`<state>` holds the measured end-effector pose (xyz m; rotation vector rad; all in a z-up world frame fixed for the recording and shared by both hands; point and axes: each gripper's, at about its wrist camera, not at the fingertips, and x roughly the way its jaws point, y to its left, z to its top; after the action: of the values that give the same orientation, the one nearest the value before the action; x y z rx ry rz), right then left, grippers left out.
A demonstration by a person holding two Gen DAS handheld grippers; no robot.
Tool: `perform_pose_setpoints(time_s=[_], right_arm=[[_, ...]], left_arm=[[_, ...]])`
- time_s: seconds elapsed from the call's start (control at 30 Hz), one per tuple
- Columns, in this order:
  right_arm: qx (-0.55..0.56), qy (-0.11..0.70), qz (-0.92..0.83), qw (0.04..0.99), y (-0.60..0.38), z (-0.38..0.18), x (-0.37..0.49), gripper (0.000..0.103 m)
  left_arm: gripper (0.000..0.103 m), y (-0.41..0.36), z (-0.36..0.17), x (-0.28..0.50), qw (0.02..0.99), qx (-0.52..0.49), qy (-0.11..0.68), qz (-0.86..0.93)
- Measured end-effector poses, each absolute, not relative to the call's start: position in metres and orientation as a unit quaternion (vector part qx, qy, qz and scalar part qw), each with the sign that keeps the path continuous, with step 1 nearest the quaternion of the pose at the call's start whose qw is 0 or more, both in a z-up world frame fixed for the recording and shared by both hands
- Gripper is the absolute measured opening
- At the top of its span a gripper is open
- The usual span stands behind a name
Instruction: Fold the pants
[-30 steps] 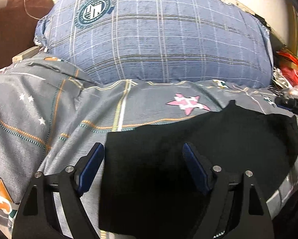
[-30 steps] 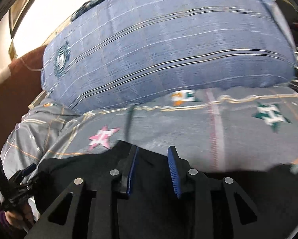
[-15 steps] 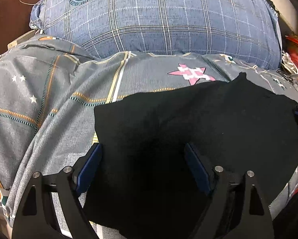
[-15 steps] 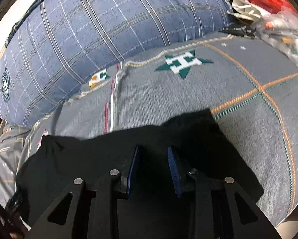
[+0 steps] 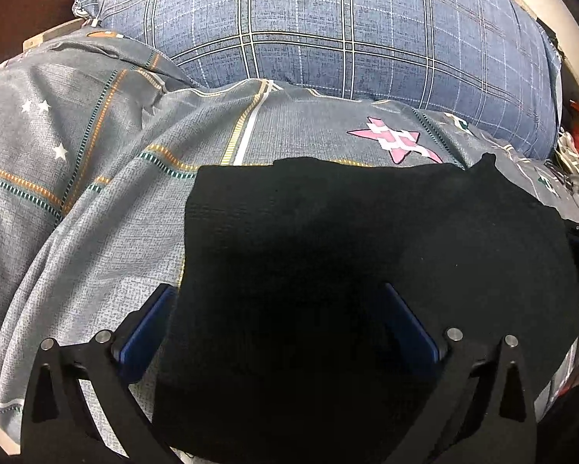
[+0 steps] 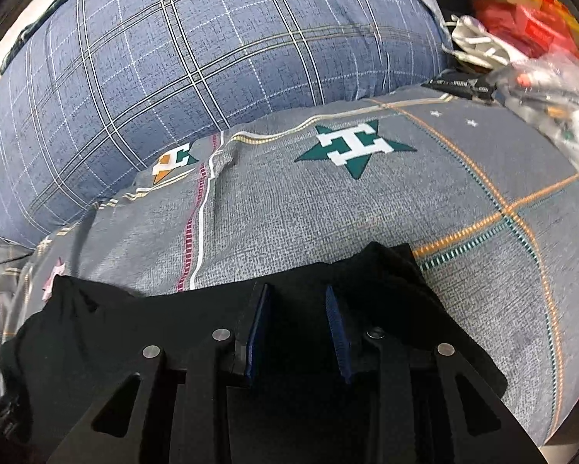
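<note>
The black pants point(image 5: 366, 270) are shown laid as a folded block on the grey star-print bedsheet point(image 5: 115, 232), with the blue plaid pillow point(image 5: 328, 31) at 12 o'clock — a fold judged just laid down, the next move calling for release and smoothing or a further fold. The left gripper point(image 5: 281, 324) has just been opening and stands wide, cloth between the jaws but unpressed. The right gripper point(image 6: 297, 332) stands narrow over the pants' edge — whether cloth is pinched cannot be told.
</note>
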<state>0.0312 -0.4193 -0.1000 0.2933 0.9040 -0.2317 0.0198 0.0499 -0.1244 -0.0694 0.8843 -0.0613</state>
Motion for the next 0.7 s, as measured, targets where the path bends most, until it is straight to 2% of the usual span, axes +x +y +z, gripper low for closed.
perform_pose_setpoints(time_s=[0.03, 0.2, 0.37, 0.47, 0.7], right_arm=[[0.132, 0.434, -0.114, 0.884, -0.416, -0.099, 0.031, 0.035], [0.12, 0.403, -0.075, 0.904, -0.401, -0.082, 0.015, 0.035], [0.059, 0.391, -0.023, 0.918, -0.348, -0.074, -0.003, 0.035], [0.036, 0.405, -0.005, 0.914, -0.318, -0.081, -0.007, 0.034], [-0.004, 0.413, -0.027, 0.91, -0.29, -0.094, -0.003, 0.034]], left_arm=[[0.103, 0.051, -0.124, 0.021, 0.902, -0.036, 0.429, -0.032], [0.103, 0.05, -0.116, 0.016, 0.906, -0.032, 0.422, -0.024], [0.103, 0.024, -0.081, -0.009, 0.948, 0.022, 0.315, -0.032], [0.103, 0.01, -0.068, -0.023, 0.957, 0.032, 0.285, -0.044], [0.103, -0.005, -0.064, -0.035, 0.959, 0.051, 0.274, -0.054]])
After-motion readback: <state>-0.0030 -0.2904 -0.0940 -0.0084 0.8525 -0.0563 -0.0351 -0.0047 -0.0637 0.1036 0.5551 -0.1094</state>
